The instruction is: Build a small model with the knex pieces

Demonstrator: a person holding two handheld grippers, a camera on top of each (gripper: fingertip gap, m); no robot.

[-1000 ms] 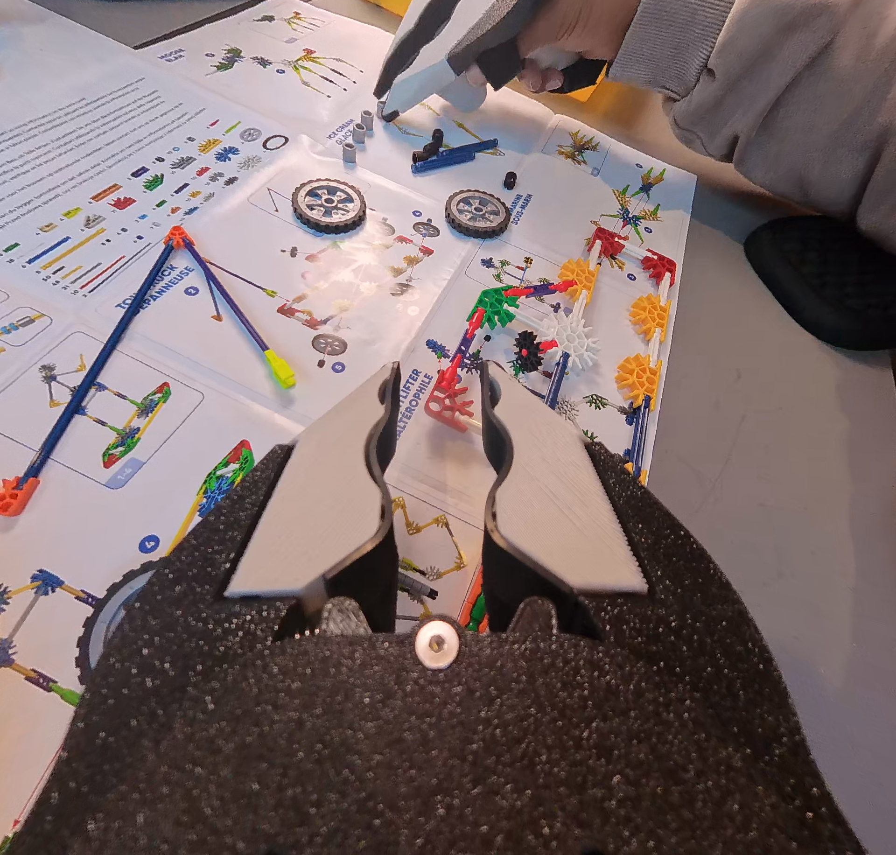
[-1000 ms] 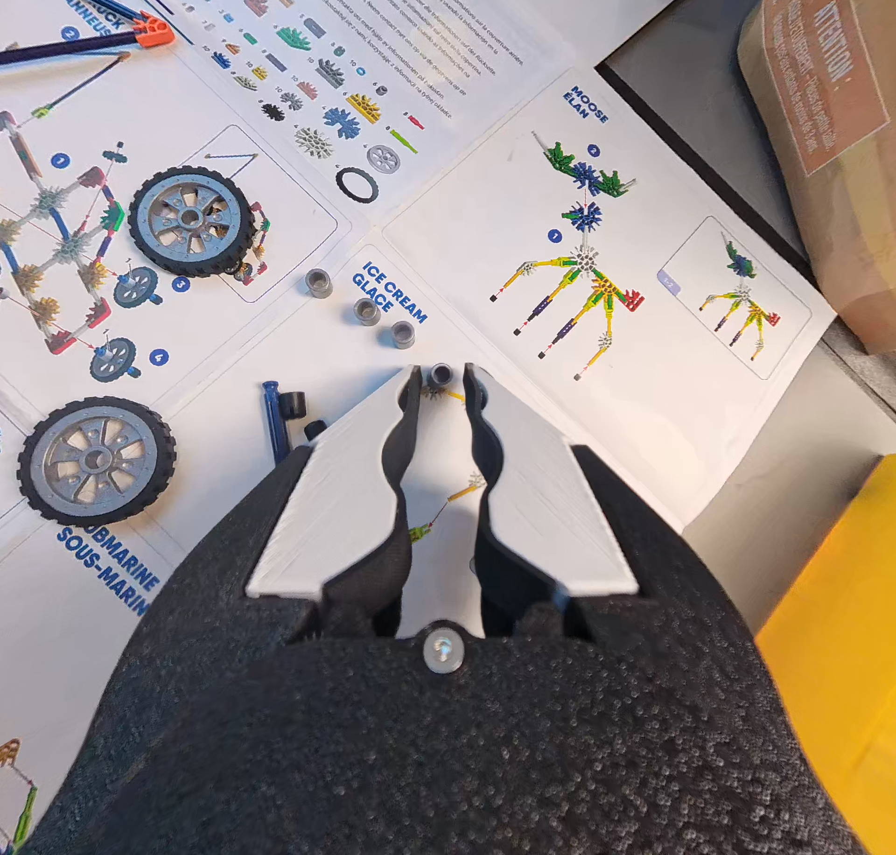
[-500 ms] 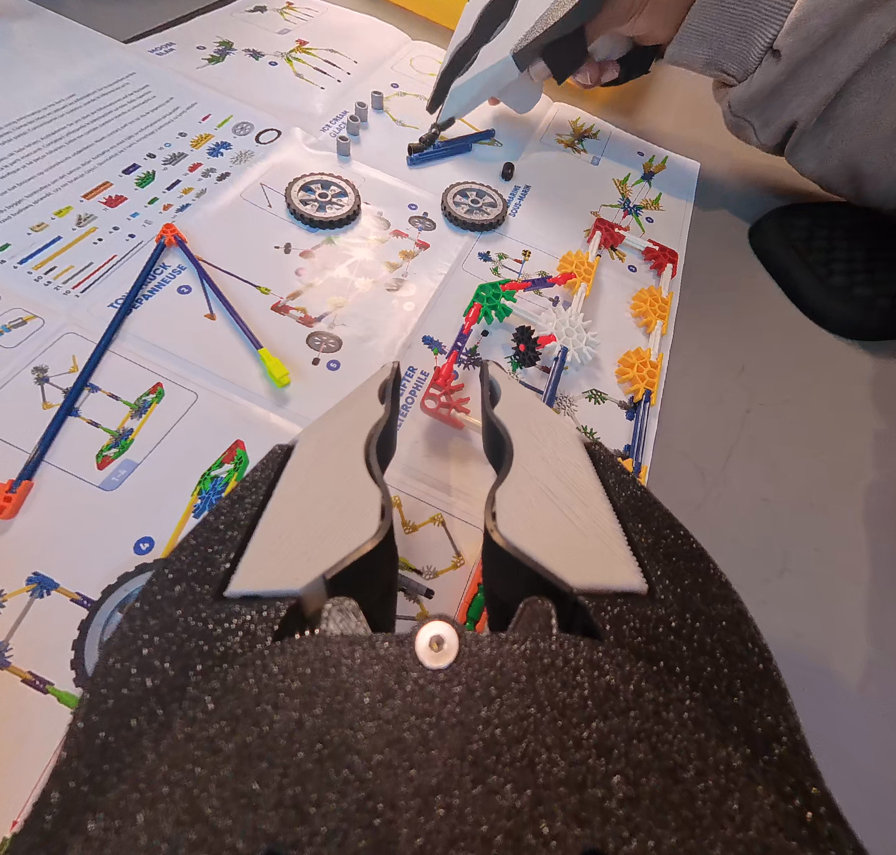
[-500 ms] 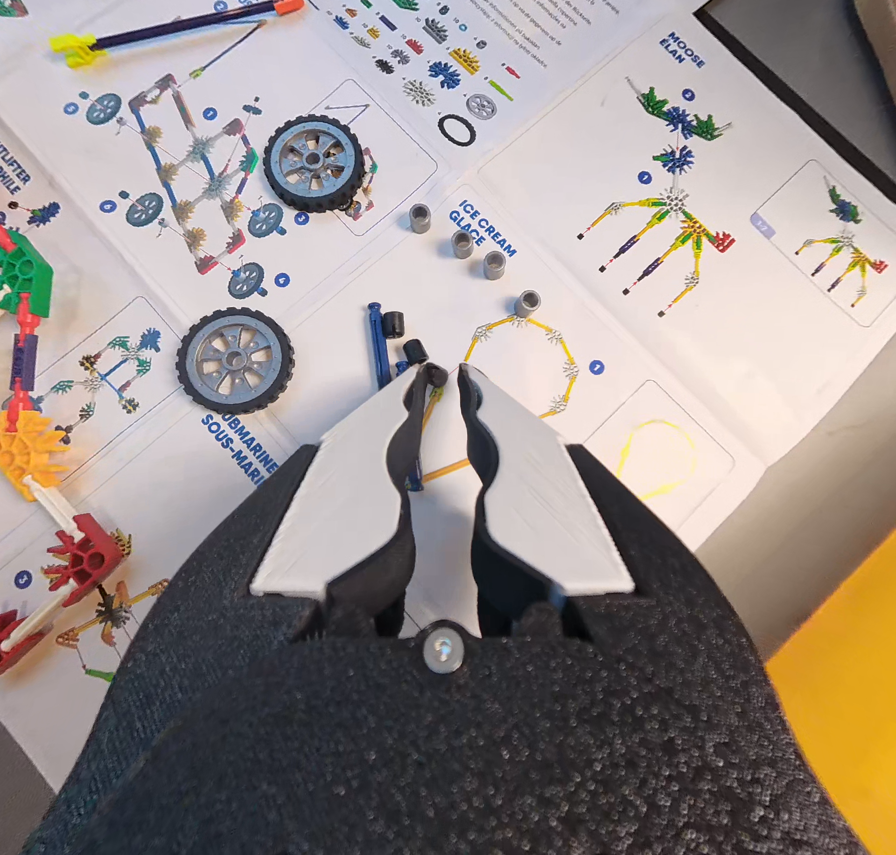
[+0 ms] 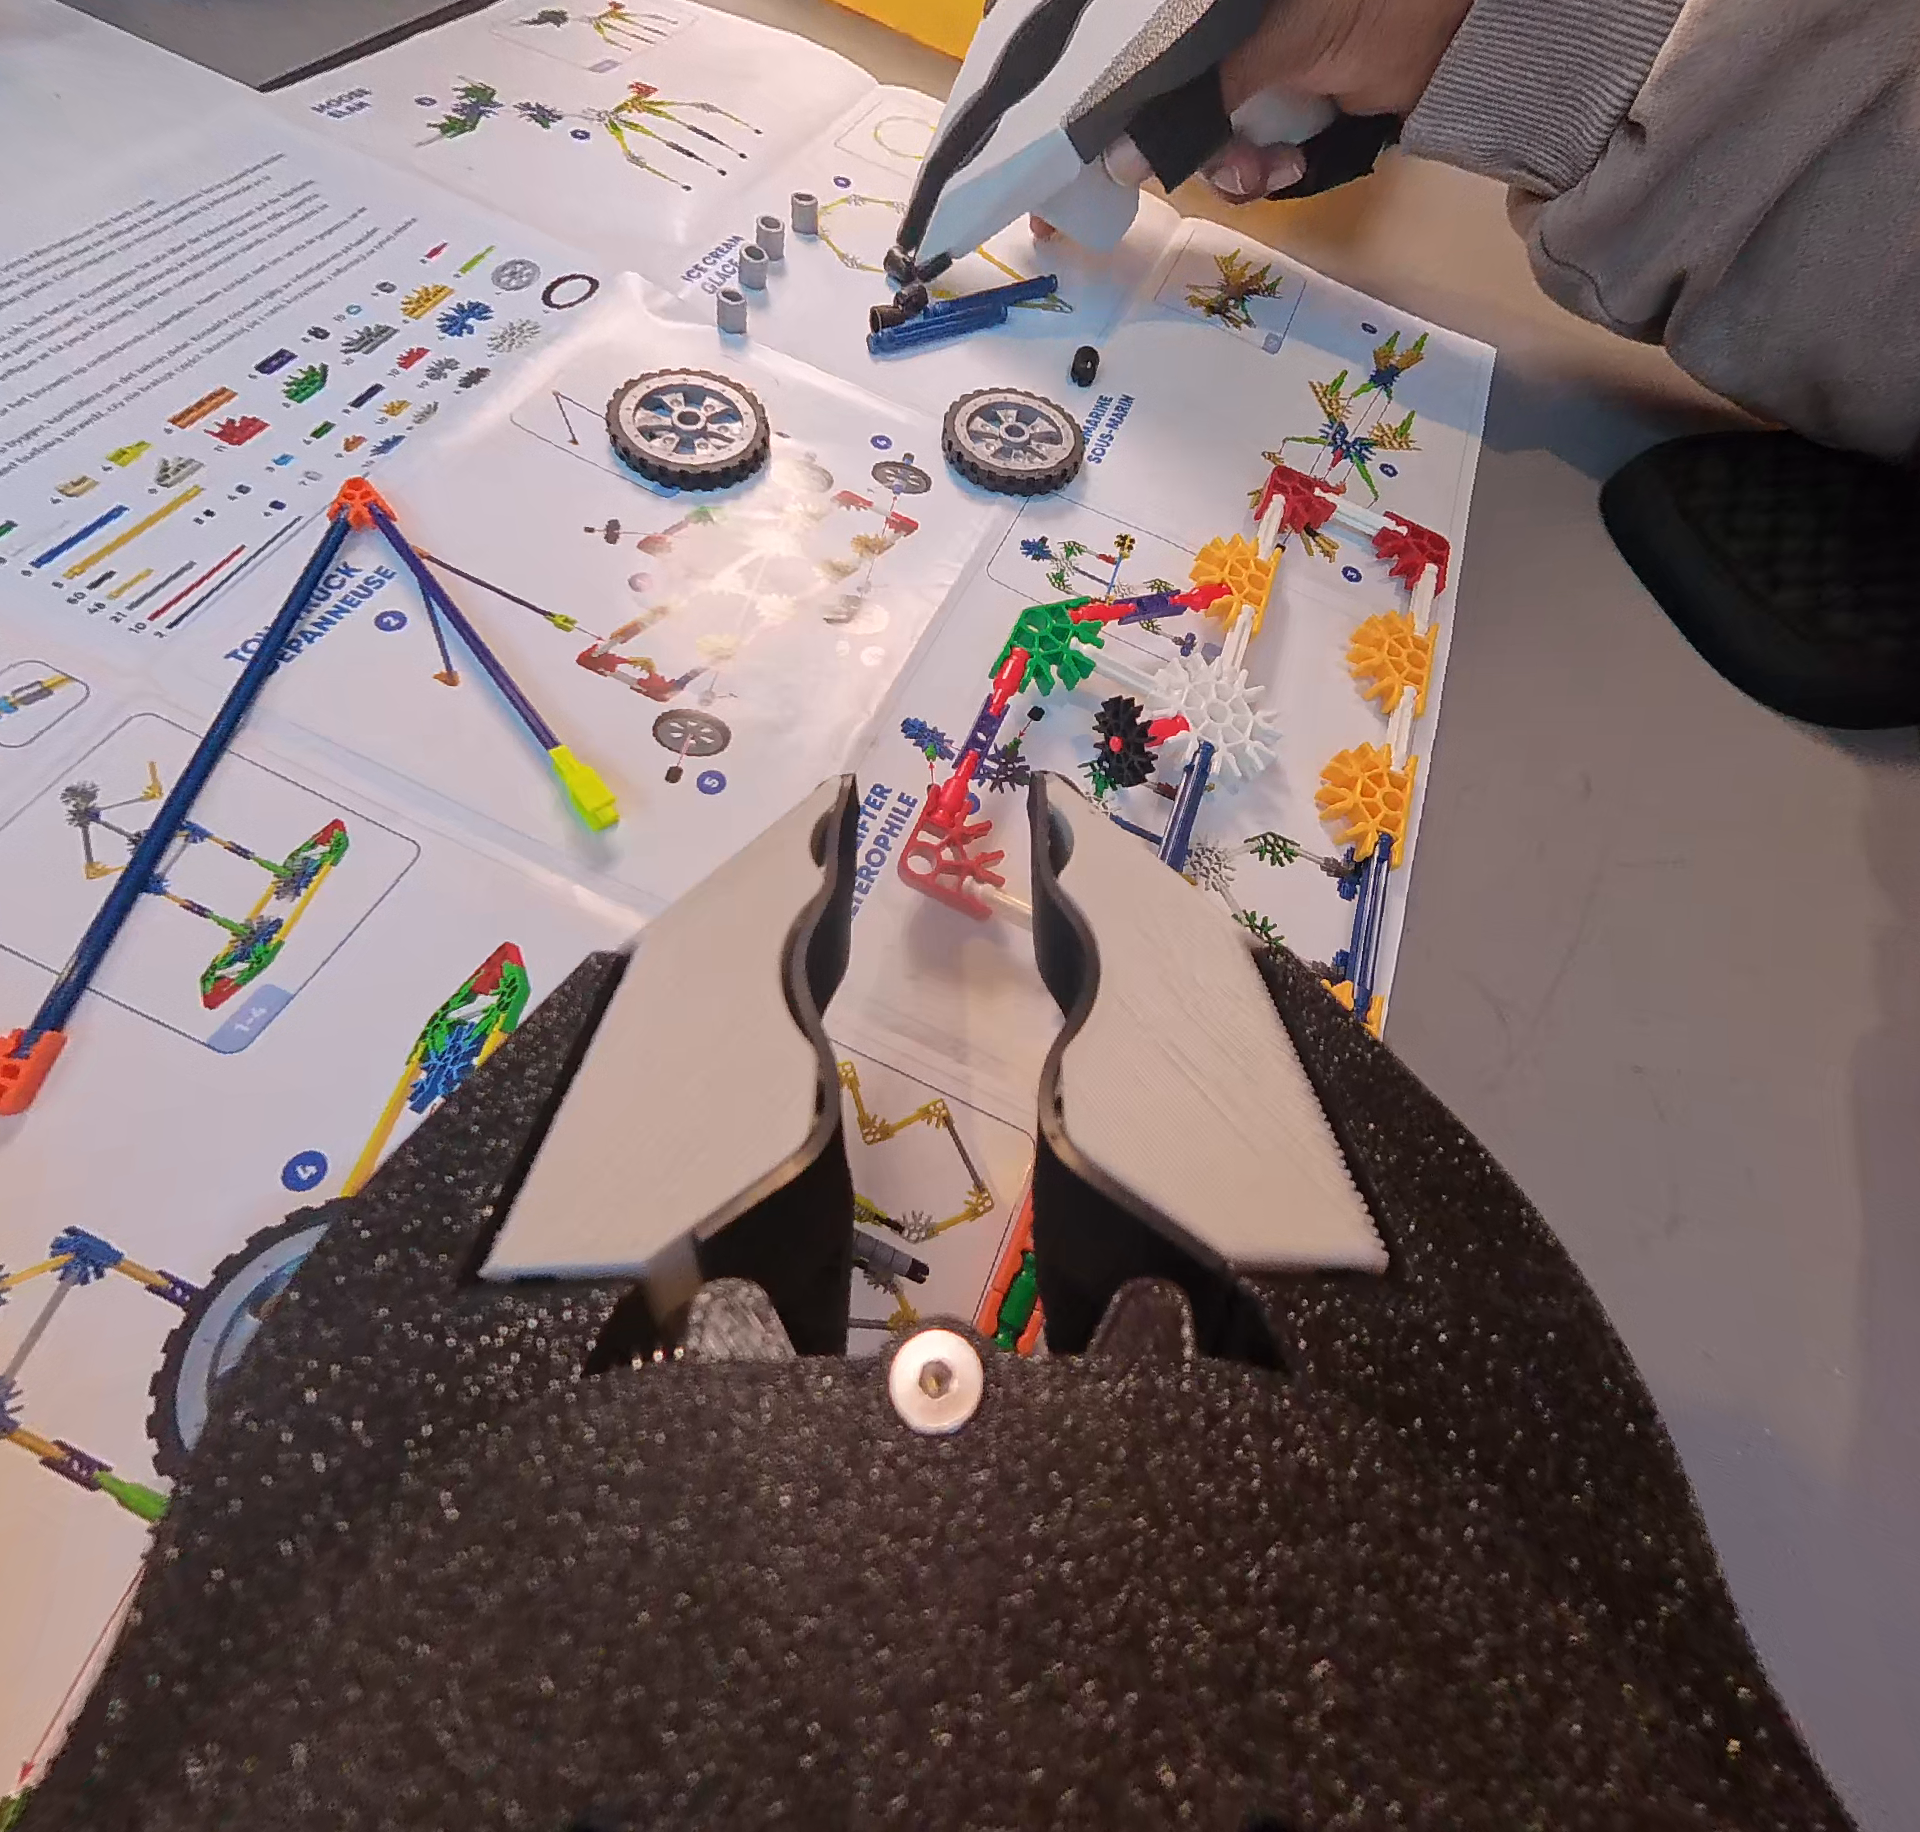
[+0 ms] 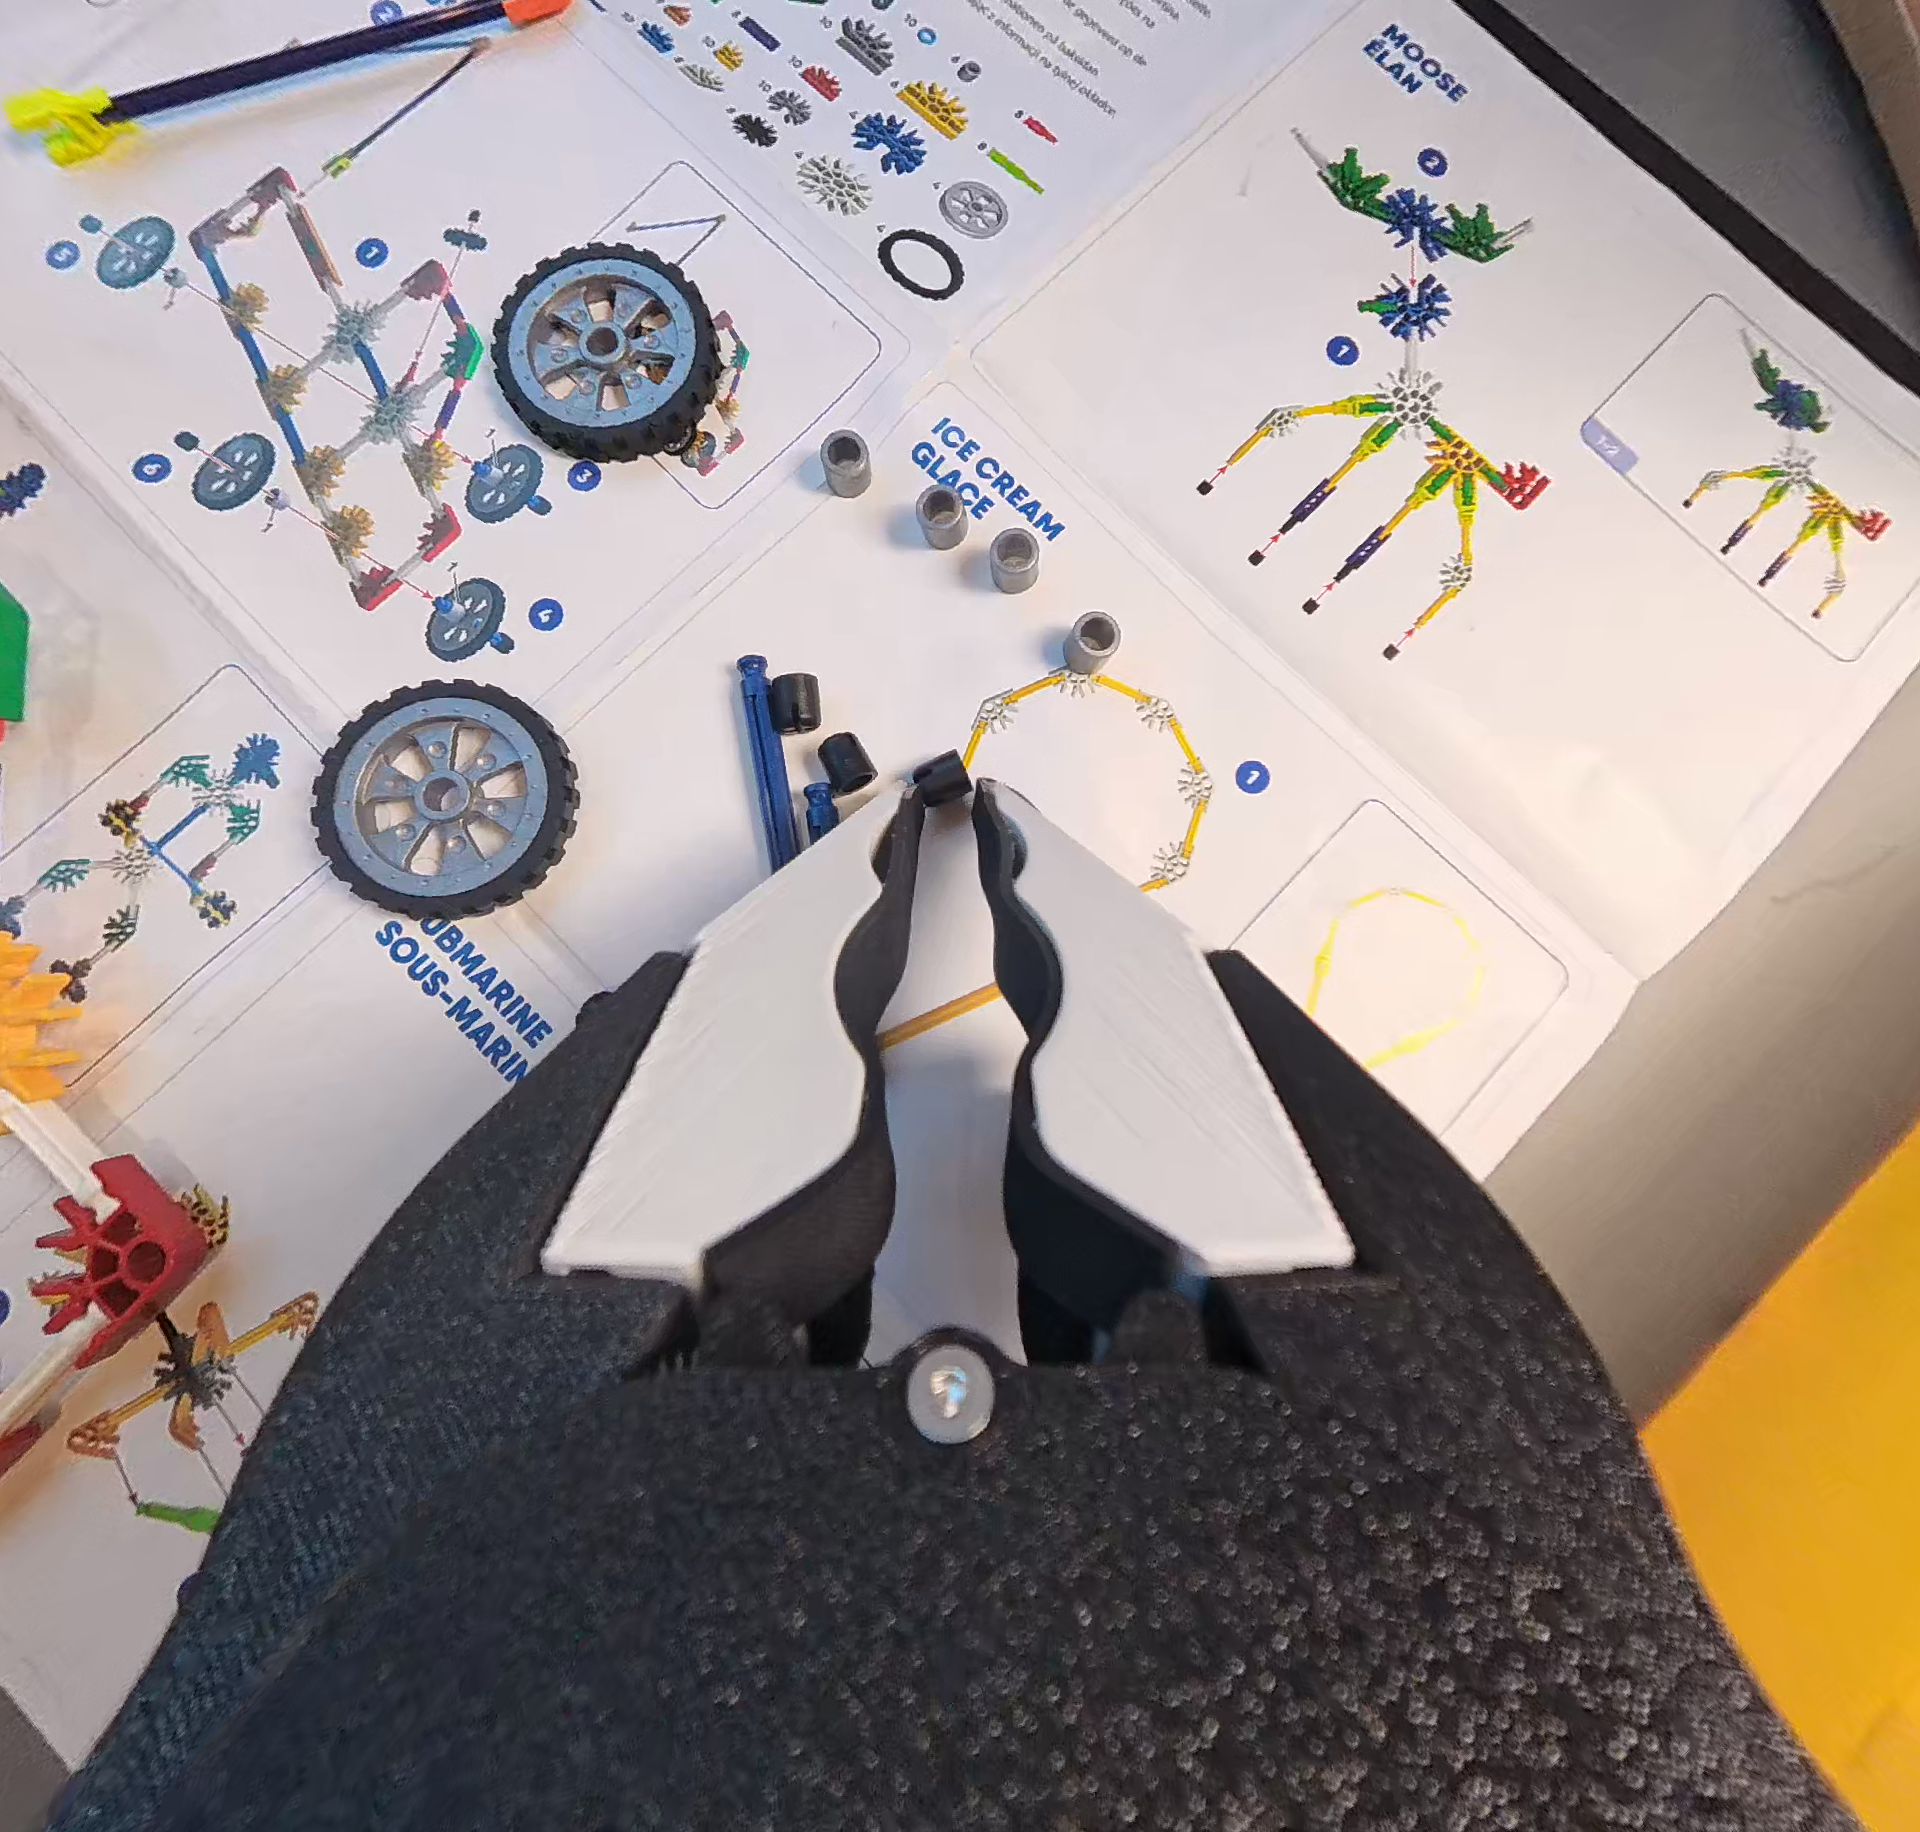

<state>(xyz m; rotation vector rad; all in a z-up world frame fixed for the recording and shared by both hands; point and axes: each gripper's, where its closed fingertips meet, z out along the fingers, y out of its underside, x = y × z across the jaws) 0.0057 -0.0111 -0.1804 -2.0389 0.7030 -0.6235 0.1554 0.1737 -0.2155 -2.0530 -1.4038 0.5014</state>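
Since the earlier frame the right tongs (image 6: 943, 795) have swung from the grey sleeves over to the black pieces and now pinch a small black plastic sleeve (image 6: 941, 776) at their very tips, jaws narrowed onto it. It sits just above the white printed instruction sheet (image 6: 1143, 348) covering the bench. Just left lie two more black sleeves (image 6: 795, 702) and a dark blue plastic rod (image 6: 764, 759), its long axis running away from the tongs. Beyond stand four grey sleeves (image 6: 940, 518). The left tongs (image 5: 940, 837) hover half open, empty, near a red connector (image 5: 951, 852), well apart.
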